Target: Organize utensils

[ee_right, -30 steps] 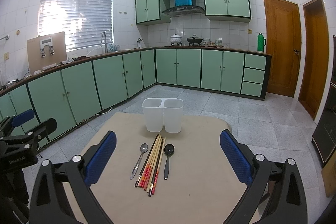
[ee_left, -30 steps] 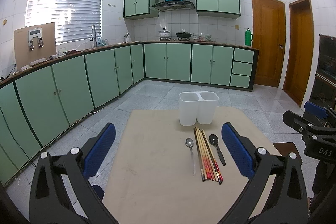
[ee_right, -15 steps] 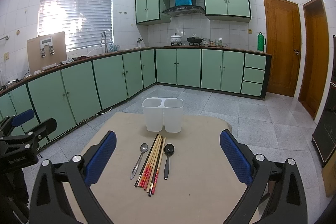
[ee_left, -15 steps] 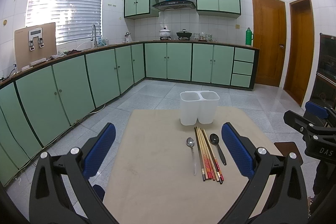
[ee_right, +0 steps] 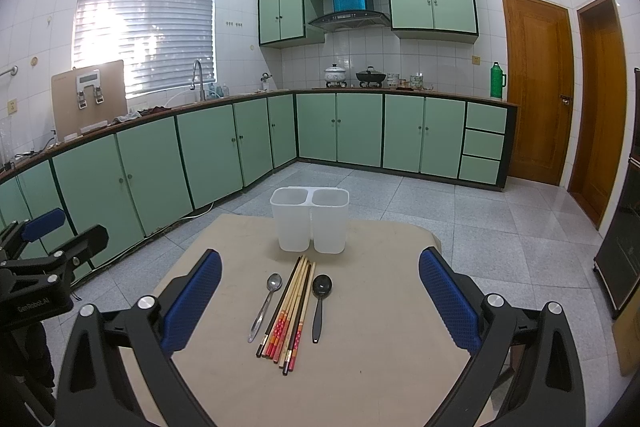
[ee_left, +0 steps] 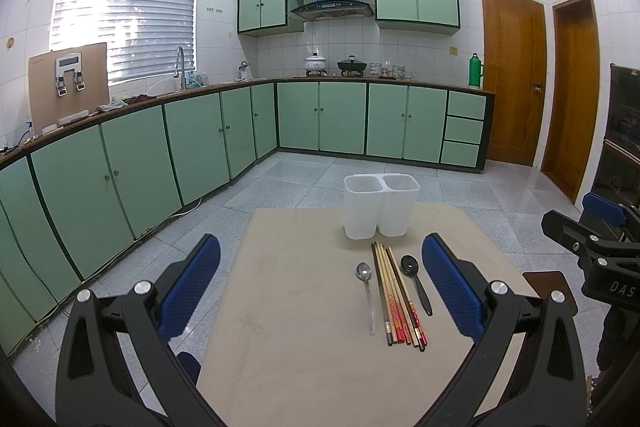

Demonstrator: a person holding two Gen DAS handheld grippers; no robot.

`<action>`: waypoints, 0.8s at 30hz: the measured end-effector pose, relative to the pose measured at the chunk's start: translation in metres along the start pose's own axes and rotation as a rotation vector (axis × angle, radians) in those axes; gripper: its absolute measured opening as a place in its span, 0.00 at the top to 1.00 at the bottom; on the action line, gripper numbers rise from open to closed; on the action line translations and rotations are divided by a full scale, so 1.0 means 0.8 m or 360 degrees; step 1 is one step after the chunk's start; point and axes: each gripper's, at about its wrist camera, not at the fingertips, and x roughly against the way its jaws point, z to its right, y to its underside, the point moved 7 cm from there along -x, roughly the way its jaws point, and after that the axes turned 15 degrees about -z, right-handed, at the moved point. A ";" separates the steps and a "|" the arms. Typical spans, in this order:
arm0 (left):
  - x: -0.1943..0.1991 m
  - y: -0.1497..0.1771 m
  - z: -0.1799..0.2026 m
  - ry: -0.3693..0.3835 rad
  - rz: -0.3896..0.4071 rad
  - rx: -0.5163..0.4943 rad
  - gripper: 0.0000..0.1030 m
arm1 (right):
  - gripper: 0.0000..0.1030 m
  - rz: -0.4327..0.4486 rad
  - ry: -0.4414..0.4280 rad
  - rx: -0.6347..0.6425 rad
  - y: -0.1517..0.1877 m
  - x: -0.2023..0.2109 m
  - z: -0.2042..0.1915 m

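- We see the beige table [ee_right: 380,367] mostly bare; open room in front & to both sides of the utensils.
- Left gripper [ee_left: 320,287] & right gripper [ee_right: 320,299] hover level over near edge, jaws spread wide, holding nothing.
- Chopsticks [ee_right: 292,311] lie mid-table, long axis toward the white two-bin holder [ee_right: 310,219] at far edge.
- Metal spoon [ee_right: 266,303] left, black spoon [ee_right: 319,301] right; bowls point at holder.

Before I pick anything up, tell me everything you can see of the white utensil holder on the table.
The white utensil holder is translucent plastic, two tall rounded-square bins joined side by side under one shared rim. It stands upright near the far edge of the beige table, and both bins look empty. The chopsticks lie just in front, tips toward it; contact is unclear. Neither tool touches it.
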 end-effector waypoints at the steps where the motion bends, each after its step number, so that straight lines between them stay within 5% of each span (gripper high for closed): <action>1: 0.000 0.000 0.000 0.0001 0.0000 0.0000 0.05 | 0.06 0.0000 -0.0001 0.0000 0.000 0.000 0.000; 24: -0.009 0.002 -0.013 -0.0003 -0.0031 -0.0001 0.05 | 0.06 -0.0052 0.0009 -0.0009 -0.006 -0.022 -0.001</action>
